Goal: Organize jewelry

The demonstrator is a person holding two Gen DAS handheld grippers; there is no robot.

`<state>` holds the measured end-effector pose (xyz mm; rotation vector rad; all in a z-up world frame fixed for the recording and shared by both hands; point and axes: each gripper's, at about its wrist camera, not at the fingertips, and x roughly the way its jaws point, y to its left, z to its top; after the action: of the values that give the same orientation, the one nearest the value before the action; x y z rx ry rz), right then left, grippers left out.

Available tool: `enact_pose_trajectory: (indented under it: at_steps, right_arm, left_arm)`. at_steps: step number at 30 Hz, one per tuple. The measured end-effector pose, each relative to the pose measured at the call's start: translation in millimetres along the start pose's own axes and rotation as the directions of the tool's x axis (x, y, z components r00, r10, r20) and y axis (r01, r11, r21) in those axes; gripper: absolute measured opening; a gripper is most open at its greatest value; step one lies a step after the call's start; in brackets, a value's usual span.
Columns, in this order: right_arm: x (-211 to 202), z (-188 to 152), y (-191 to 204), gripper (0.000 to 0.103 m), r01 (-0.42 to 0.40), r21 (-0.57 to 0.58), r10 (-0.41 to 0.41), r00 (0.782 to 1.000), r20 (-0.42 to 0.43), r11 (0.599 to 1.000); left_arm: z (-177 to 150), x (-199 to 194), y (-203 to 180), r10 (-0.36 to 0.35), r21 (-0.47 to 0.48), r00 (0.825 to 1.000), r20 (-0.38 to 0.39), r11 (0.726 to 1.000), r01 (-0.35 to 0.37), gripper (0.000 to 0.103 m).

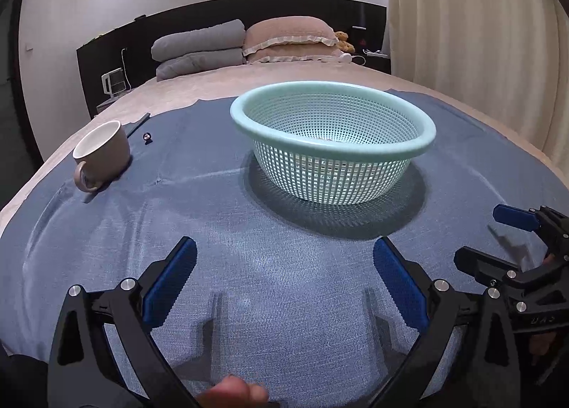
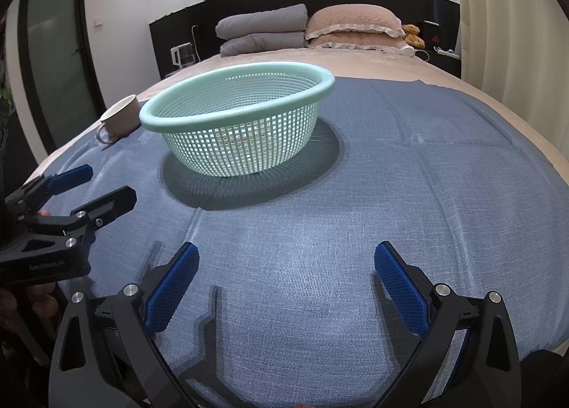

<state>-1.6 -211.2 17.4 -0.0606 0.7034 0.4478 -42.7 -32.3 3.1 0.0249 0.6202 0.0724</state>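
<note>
A mint-green basket (image 1: 332,145) with square-grid holes sits on a blue woven cloth (image 1: 249,248), a beige, white-lined cup (image 1: 103,152) at ten o'clock.

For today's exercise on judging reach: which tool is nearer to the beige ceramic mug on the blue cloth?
Left. The left tool hangs open over the cloth with the beige ceramic mug ahead to its left. The right tool, also open, sits further right, the mint plastic mesh basket partly between.

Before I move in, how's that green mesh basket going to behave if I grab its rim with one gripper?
The green mesh basket looks like thin perforated plastic, so probably light and a bit flexible at the rim. Its base is narrower than its top, so a one-sided lift would likely tilt it. It sits on soft blue cloth, so a push may drag or bunch the fabric.
</note>
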Motion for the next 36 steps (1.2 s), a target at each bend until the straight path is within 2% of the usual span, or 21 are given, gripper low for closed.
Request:
enact_pose_trajectory:
  at_steps: [21,36]
  right_arm:
    - [3.5,-0.7,-0.7,0.095,0.005,-0.004,-0.005,1.0,-0.023,1.0]
    - [6.1,-1.2,1.2,0.095,0.007,-0.013,-0.008,0.999,-0.032,1.0]
  left_arm:
    - [1.9,4.5,4.7,-0.011,-0.01,1.0,-0.022,1.0,0.011,0.097]
    - [2.2,-2.1,-2.7,0.003,0.031,1.0,0.008,1.0,-0.003,0.097]
